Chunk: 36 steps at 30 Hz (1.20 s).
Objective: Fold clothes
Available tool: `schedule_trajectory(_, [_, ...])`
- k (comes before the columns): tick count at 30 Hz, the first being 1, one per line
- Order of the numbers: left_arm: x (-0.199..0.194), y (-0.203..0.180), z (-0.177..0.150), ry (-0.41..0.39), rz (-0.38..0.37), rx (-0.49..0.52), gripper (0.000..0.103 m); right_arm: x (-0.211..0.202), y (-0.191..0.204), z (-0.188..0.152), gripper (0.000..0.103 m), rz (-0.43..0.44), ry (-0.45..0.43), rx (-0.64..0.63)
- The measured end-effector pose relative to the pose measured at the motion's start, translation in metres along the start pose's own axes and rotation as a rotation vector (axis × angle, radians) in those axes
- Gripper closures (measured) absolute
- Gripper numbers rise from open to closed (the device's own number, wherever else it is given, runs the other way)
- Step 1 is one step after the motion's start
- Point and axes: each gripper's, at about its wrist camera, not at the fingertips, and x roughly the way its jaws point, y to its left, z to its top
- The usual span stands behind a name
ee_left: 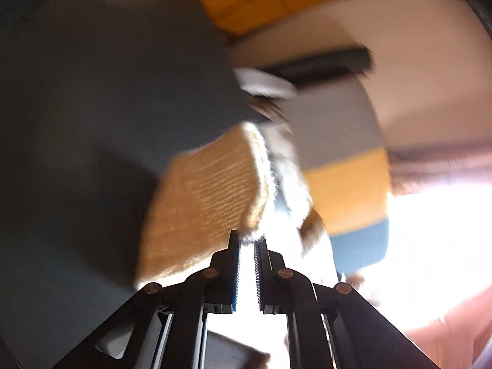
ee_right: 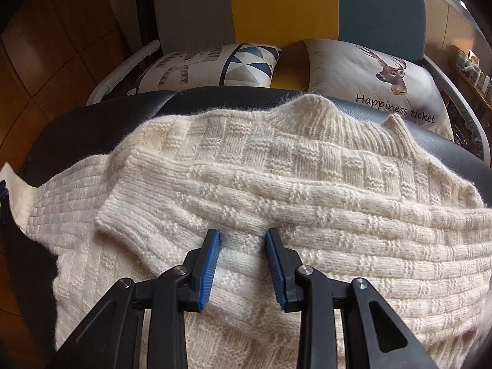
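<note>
Right, we're hovering the right gripper (ee_right: 243, 243), jaws apart, over the sweater (ee_right: 307, 190) — folded sleeve (ee_right: 215, 196) running crosswise just ahead; left gripper (ee_left: 246, 243) pinching a cuff (ee_left: 203, 190).

Sweater (ee_right: 276, 184): cream all over, knitted in a basket-weave check of ribbed blocks, with plain ribbing at collar and cuff.
Surface under it (ee_right: 92, 113): glossy black.
Left cushion (ee_right: 215, 64): white, with blue and grey triangles.
Right cushion (ee_right: 369, 80): pale grey, a brown stag's head, black script reading "Happiness ticket".
Backrest (ee_right: 283, 3): three panels of grey, mustard yellow and teal.
Right gripper's fingers (ee_right: 212, 264): black, faced with blue ridged pads.
Floor (ee_right: 46, 46): warm brown wood.
Left wrist view: blurred; the knit (ee_left: 203, 196) looks tan there.
</note>
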Motion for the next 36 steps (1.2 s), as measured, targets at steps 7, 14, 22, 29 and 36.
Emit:
schedule_trajectory(7, [0.079,-0.092,-0.061,0.187,-0.093,0.172,0.095,-0.002,-0.012,0.000,0.067,0.080,-0.014,0.059])
schedule_trajectory(14, [0.147,-0.126,-0.133,0.349,-0.044,0.274,0.095,-0.003,-0.045,-0.004,0.067,0.289,-0.043,0.227])
schedule_trajectory(22, [0.109,-0.082,-0.151,0.332,-0.061,0.172,0.093,-0.032,-0.040,0.003,0.064,0.434,-0.100,0.274])
schedule_trajectory(29, [0.039,0.011,-0.103,0.146,-0.071,-0.067,0.093,-0.008,0.051,0.002,0.064,0.990,0.038,0.396])
schedule_trajectory(36, [0.016,0.060,-0.088,0.104,-0.118,-0.185,0.093,0.060,0.121,-0.003,0.064,0.885,0.214,0.582])
